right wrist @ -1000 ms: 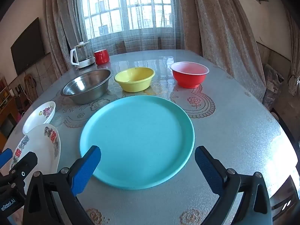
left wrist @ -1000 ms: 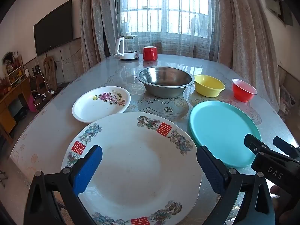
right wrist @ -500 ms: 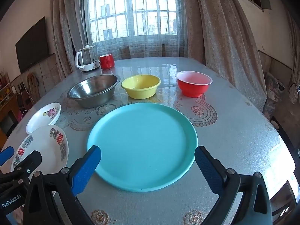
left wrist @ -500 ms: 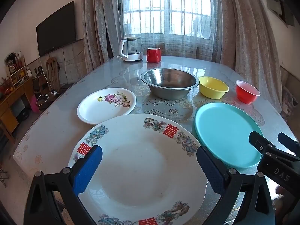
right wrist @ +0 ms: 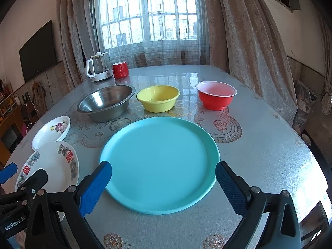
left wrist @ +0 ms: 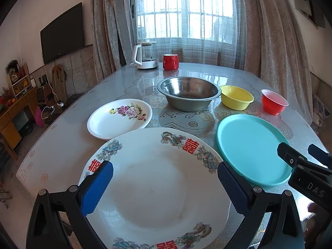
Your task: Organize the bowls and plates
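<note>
While I lift both tongs slightly, nothing is gripped yet.
Left tongs [left wrist: 165,183] gape over the big plate [left wrist: 157,186]; right tongs [right wrist: 162,183] gape over the teal plate [right wrist: 159,161].

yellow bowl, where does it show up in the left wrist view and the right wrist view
Left wrist: the yellow bowl sits right of centre, between the steel bowl and the red bowl.
Right wrist: the yellow bowl sits near centre, just beyond the teal plate.
Shared landmark: the steel bowl, directly left of it.
</note>
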The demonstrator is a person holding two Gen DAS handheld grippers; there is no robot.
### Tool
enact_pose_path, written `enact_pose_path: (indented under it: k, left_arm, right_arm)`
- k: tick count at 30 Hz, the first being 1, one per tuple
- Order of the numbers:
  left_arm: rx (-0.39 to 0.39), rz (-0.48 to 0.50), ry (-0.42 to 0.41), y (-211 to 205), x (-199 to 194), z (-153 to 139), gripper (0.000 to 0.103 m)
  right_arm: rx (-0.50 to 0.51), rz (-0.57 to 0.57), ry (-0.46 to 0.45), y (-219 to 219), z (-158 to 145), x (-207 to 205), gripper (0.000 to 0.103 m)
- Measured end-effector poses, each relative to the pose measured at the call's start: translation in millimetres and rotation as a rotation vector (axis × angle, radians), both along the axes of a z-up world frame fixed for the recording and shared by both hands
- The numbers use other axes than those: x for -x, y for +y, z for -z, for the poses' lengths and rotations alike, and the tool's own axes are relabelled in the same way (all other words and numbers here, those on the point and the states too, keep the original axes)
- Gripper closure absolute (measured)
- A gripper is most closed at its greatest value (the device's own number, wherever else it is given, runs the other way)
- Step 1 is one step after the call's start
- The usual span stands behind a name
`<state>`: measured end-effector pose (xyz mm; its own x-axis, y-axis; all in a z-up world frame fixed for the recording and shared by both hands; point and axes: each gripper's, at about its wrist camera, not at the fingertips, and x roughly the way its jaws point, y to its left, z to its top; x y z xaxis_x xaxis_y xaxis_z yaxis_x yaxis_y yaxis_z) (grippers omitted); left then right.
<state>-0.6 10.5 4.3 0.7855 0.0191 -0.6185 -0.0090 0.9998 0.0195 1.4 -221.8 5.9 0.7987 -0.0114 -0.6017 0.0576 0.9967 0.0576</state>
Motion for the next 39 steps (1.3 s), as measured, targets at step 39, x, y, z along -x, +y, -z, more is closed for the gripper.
enact_pose_path:
  k: [39]
  left_arm:
    - [-0.007, 0.006, -0.006, -2.0, 3.7, -2.5, 0.002]
  right_arm:
    - [-0.003, -0.013, -0.015, -0.3, -3.5, 5.1, 0.001]
